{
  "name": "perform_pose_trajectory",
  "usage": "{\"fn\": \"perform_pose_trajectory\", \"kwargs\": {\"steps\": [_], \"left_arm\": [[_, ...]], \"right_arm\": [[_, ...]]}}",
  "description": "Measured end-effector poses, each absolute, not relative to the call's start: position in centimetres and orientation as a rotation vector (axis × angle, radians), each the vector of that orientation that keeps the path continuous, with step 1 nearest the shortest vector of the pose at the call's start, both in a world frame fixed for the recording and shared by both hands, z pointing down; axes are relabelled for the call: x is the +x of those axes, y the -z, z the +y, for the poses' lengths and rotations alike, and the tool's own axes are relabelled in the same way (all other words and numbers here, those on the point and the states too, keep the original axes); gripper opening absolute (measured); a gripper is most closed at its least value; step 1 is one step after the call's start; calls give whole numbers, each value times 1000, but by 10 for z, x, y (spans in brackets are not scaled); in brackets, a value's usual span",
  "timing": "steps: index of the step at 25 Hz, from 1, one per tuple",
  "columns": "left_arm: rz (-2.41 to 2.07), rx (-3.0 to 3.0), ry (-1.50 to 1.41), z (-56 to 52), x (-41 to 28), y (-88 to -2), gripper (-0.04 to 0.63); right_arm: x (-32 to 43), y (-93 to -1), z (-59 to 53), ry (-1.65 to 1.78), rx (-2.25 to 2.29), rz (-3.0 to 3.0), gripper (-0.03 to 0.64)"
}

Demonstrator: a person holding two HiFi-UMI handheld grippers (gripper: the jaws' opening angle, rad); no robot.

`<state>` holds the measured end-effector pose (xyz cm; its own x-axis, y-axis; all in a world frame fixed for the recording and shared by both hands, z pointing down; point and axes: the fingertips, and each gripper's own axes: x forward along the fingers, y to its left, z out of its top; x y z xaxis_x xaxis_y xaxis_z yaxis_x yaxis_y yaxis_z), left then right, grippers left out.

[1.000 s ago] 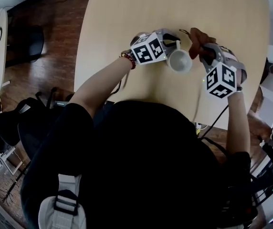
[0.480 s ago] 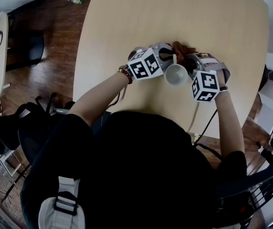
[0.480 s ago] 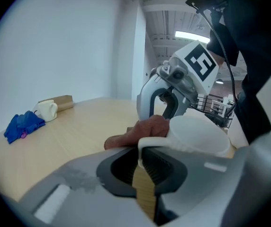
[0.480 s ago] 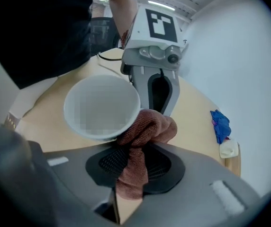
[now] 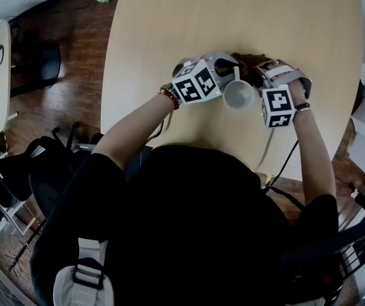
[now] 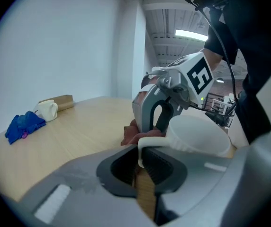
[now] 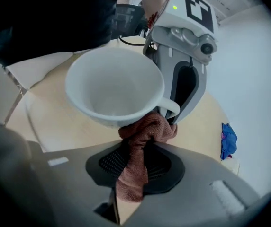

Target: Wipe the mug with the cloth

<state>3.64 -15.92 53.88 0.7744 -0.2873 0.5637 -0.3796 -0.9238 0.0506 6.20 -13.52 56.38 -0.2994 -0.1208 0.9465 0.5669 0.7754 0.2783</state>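
A white mug [image 5: 238, 96] is held above the table on its side, mouth toward me. My left gripper [image 5: 231, 75] is shut on the mug's handle [image 6: 149, 141], whose thin loop sits between the jaws [image 6: 140, 153]. A reddish-brown cloth [image 7: 142, 135] is pinched in my right gripper [image 7: 134, 161], its bunched end pressed against the mug's [image 7: 112, 85] outer wall just under the handle. In the head view the cloth [image 5: 246, 60] shows beyond the mug, with the right gripper [image 5: 261, 76] close on the mug's right.
The light wooden table [image 5: 170, 24] spreads out beyond the mug. On its far side lie a blue cloth [image 6: 23, 126], a second white mug [image 6: 48, 110] and a small cardboard box [image 6: 58, 100]. Dark chairs [image 5: 39, 167] stand left of the table.
My right gripper has carried the cloth leftward, from apart at the mug's right to up against the mug. The left gripper and mug have barely shifted.
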Motion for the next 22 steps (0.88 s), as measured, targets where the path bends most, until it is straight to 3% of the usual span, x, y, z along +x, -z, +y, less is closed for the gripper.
{"fn": "perform_pose_trajectory", "kwargs": {"steps": [11, 22], "left_arm": [[-538, 2795, -853, -158, 33, -539, 32], [-588, 2761, -848, -160, 35, -538, 32]], "right_arm": [[90, -507, -121, 758, -350, -1815, 89], [76, -543, -112, 701, -371, -1823, 89]]}}
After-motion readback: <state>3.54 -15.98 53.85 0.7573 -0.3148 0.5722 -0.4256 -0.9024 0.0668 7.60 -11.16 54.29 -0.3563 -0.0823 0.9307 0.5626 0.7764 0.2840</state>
